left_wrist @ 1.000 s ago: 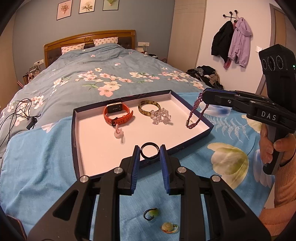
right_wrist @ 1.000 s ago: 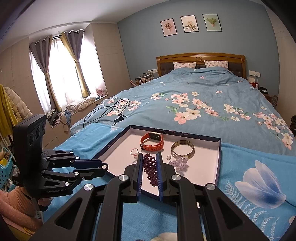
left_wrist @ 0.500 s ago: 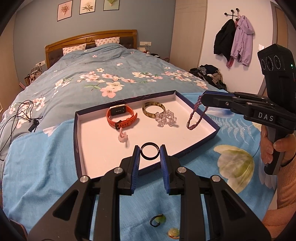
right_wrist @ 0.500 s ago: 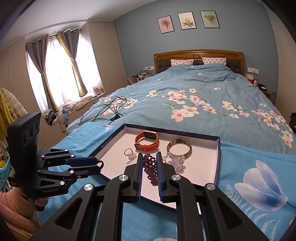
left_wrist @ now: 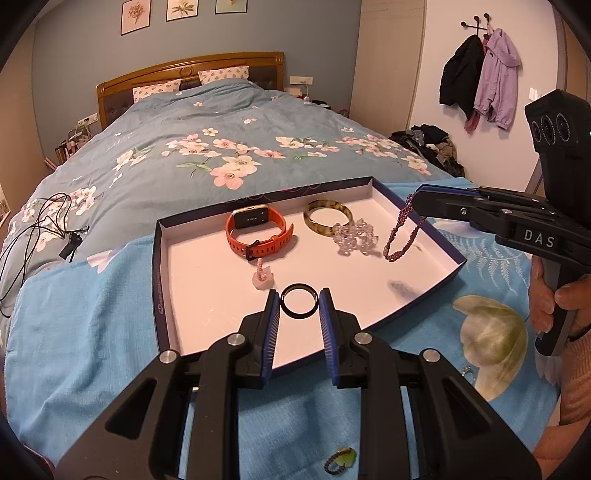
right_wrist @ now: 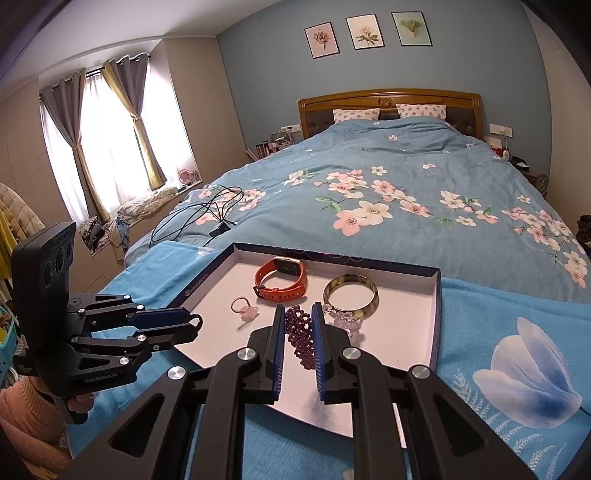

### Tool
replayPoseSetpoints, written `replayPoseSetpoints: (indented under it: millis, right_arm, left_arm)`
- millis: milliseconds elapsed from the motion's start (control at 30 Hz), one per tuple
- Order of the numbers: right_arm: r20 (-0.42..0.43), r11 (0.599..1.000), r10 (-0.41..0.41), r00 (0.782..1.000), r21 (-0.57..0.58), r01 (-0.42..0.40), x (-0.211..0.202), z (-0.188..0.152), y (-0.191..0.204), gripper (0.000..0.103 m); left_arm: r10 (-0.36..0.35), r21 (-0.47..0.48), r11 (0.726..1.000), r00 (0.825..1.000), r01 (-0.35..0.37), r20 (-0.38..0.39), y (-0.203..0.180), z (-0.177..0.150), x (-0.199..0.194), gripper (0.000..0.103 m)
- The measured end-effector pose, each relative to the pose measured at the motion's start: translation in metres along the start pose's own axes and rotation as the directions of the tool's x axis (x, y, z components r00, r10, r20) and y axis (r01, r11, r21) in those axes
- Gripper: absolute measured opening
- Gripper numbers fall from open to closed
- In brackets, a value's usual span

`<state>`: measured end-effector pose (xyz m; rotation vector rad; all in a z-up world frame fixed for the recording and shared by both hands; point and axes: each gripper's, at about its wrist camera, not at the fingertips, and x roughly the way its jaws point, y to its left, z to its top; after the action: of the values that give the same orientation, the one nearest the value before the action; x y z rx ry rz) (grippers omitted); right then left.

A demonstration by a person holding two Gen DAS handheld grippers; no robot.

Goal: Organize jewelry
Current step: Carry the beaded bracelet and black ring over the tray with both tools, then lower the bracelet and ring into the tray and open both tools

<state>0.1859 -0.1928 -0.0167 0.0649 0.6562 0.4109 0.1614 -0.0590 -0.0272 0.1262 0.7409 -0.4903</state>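
A: Any writing? "DAS" in white on the right tongs (left_wrist: 415,201); "GenRobot.AI" on the left tongs' (right_wrist: 197,320) body.

B: Surface and room?

A: A bed (right_wrist: 406,192) under a blue floral quilt, a brighter blue blanket (left_wrist: 74,332) laid across its foot. Blue wall, three framed prints (right_wrist: 365,33), curtained window (right_wrist: 110,136), coats on hooks (left_wrist: 480,77).

B: The jewelry?

A: A shallow dark-rimmed tray (left_wrist: 159,266) lay on the blanket, holding an orange watch (left_wrist: 258,232), a mottled bangle (left_wrist: 327,219), clear beads (left_wrist: 354,240) and a pink ring (left_wrist: 263,277). Left tongs were closed on a thin black ring (left_wrist: 298,305) over the tray's near part. Right tongs pinched a purple bead strand (left_wrist: 402,232), which hung over the tray's right side.
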Motion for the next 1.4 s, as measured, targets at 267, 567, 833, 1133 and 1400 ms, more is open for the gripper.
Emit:
replayPoseSetpoints:
  millis: [267,567,833,1133,1400]
  right_arm:
    - [-0.016,1.0,0.001,1.0,0.011,-0.001,0.011,0.002,-0.003,0.012]
    - [-0.038,0.999,0.009,0.999,0.048,-0.007,0.025,0.004,-0.012,0.012]
    - [-0.053,0.999,0.007,0.999,0.054,-0.004,0.034,0.005,-0.015,0.012]
    - [-0.076,0.996,-0.003,0.997,0.092,0.01,0.046,0.003,-0.027,0.012]
    - [-0.091,0.993,-0.026,0.995,0.11,0.036,0.055,0.001,-0.035,0.012]
  left_arm:
    - [0.007,-0.016,1.0,1.0,-0.007,-0.026,0.006,0.003,0.014,0.022]
    - [0.012,-0.028,1.0,0.998,-0.013,-0.057,0.011,0.005,0.027,0.022]
    - [0.012,-0.04,0.999,0.997,-0.015,-0.076,0.015,0.007,0.038,0.022]
    - [0.017,-0.055,0.998,0.995,-0.023,-0.101,0.02,0.007,0.052,0.022]
    - [0.022,-0.062,0.998,0.992,-0.03,-0.121,0.023,0.007,0.061,0.022]
